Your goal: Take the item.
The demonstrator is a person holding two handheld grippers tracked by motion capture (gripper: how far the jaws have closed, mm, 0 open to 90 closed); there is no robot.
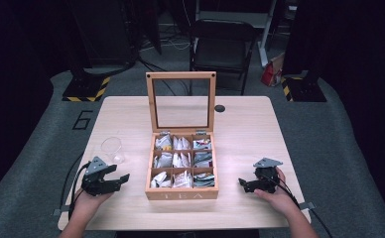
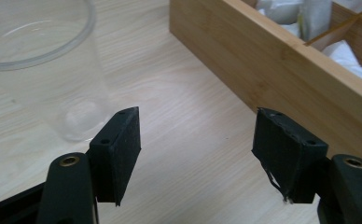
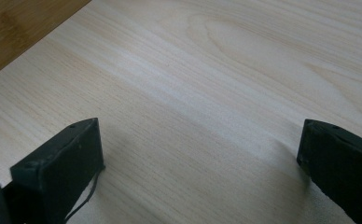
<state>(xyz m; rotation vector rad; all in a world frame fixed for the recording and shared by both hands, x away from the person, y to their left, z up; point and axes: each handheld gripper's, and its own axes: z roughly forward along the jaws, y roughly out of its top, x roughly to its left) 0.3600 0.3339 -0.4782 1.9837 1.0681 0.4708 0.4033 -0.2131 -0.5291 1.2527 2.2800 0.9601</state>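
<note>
Left gripper (image 1: 122, 177): jaws wide, empty, between cup (image 1: 112, 149) and tea box (image 1: 182, 193) | right gripper (image 1: 242, 183): jaws wide, empty, over bare table (image 1: 250, 129) right of box | cup upright, near left gripper

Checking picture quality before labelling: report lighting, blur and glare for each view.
High view: table brightly lit, surroundings dark, tea box soft but readable. Left gripper view: clear cup hazy and pale, jaws sharp. Right gripper view: a pale sheen crosses the wood, soft shadows by the jaws.
</note>
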